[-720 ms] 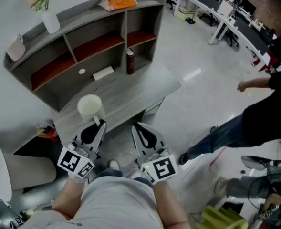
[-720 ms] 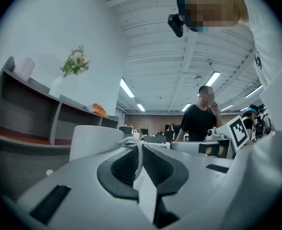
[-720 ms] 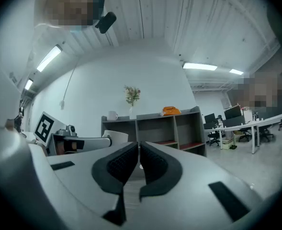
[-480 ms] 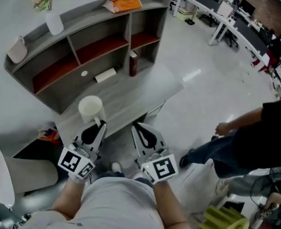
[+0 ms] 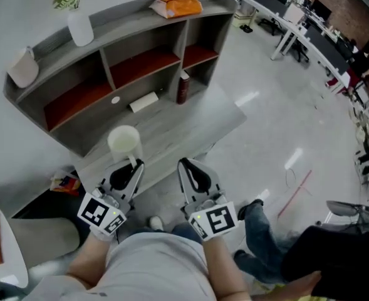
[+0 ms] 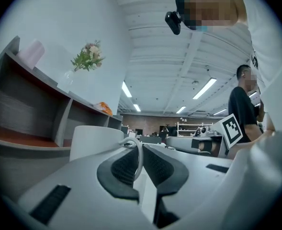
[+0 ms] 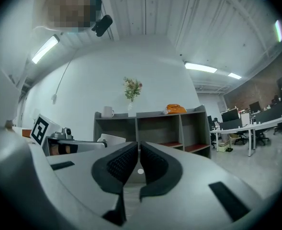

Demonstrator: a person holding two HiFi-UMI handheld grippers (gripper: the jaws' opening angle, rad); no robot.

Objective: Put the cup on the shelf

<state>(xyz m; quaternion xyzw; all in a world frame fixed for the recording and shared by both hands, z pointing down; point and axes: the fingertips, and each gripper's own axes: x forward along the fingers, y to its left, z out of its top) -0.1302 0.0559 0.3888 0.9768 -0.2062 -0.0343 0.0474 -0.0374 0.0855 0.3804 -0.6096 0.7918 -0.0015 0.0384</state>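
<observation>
A white cup hangs in front of the grey desk edge, with my left gripper shut on its thin handle. In the left gripper view the handle runs between the two dark pads, and the cup body stands just beyond the jaws. My right gripper is beside it on the right, shut with nothing between its pads. The grey shelf with red-brown boards stands behind the desk top; it also shows straight ahead in the right gripper view as the shelf.
On the shelf top are a vase of flowers, an orange bag and a white mug. A dark red bottle and a white box sit on the desk. A person's legs are at the lower right.
The shelf and desk have slid right and slightly down in the head view. The person at the right has moved down toward the bottom corner. Both grippers and the held cup hardly moved.
</observation>
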